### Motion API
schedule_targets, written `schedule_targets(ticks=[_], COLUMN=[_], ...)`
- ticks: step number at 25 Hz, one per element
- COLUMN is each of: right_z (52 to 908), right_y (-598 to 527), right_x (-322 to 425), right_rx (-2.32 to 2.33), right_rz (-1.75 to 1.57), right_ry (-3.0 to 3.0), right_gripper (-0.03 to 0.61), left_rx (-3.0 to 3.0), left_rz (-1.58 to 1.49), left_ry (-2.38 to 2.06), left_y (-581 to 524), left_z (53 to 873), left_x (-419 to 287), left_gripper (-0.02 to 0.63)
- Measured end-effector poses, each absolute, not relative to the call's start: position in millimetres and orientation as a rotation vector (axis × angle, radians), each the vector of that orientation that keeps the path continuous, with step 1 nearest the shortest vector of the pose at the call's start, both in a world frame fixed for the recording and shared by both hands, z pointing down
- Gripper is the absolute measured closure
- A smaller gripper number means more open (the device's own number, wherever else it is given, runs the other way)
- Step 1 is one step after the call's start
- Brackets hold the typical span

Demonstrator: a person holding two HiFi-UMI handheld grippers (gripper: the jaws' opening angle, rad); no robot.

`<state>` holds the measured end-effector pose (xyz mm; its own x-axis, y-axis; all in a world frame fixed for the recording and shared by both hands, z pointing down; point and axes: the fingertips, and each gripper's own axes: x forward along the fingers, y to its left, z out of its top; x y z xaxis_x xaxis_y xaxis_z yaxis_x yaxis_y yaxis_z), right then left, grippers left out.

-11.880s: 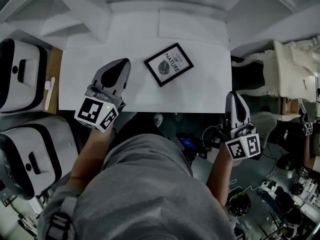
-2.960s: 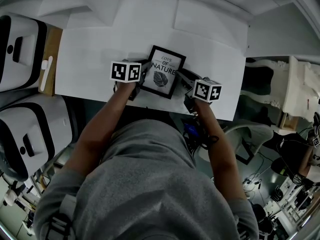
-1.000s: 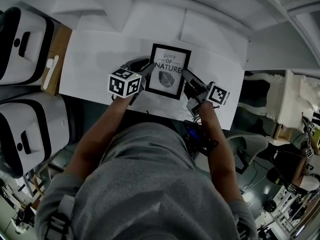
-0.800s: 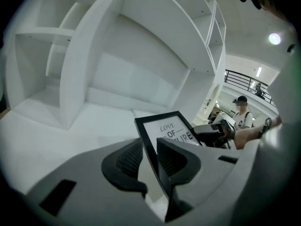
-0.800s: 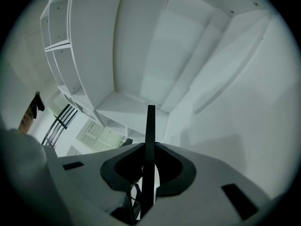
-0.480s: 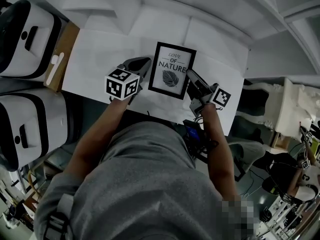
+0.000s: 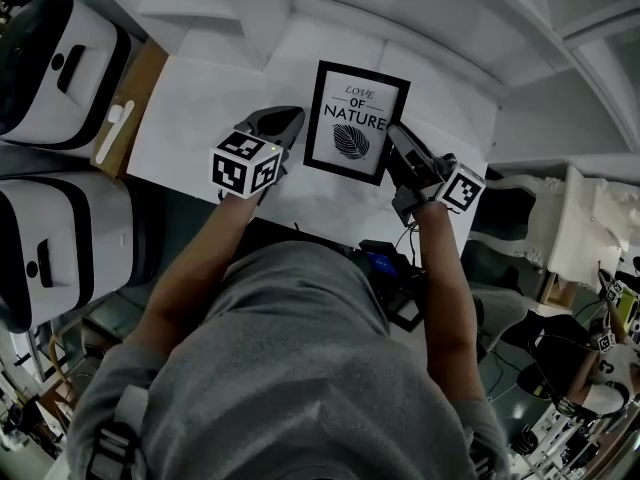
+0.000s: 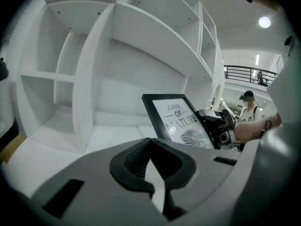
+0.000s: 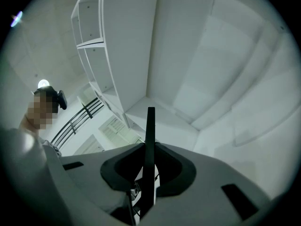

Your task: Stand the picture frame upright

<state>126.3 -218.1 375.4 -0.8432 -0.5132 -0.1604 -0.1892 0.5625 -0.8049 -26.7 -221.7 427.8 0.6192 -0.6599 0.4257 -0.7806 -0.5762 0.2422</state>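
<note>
Gripped the picture frame (image 7: 357, 123) by its right edge with the right tool (image 7: 398, 140); left tool (image 7: 284, 120) shut on nothing.

Showed the picture frame in the upper centre of the head view, over the white worktop (image 7: 200, 118), printed face toward the camera. On the right tool: jaws closed on the thin black edge, seen running upright between them in the right gripper view. On the left tool: jaws pressed together with nothing between them, tip just beside the frame's left edge in the head view. In the left gripper view, showed the frame leaning back before white shelves (image 8: 94, 55), lower edge hidden behind the tool; could not tell whether it touched the worktop. At far left of the head view, well apart, showed two white cases (image 7: 60, 63).
</note>
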Motion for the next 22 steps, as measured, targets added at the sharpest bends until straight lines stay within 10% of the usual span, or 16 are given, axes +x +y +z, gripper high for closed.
schedule_targets(ticks=[22], right_z=[263], right_y=[-228], right_x=[127], right_rx=[-0.457], right_rz=[-0.961], right_ry=[2.431], right_gripper=[0.497], left_rx=[2.611], left_rz=[0.181], left_ry=[-1.334], left_y=[-225], left_z=[323], left_x=[-48], left_gripper=[0.607])
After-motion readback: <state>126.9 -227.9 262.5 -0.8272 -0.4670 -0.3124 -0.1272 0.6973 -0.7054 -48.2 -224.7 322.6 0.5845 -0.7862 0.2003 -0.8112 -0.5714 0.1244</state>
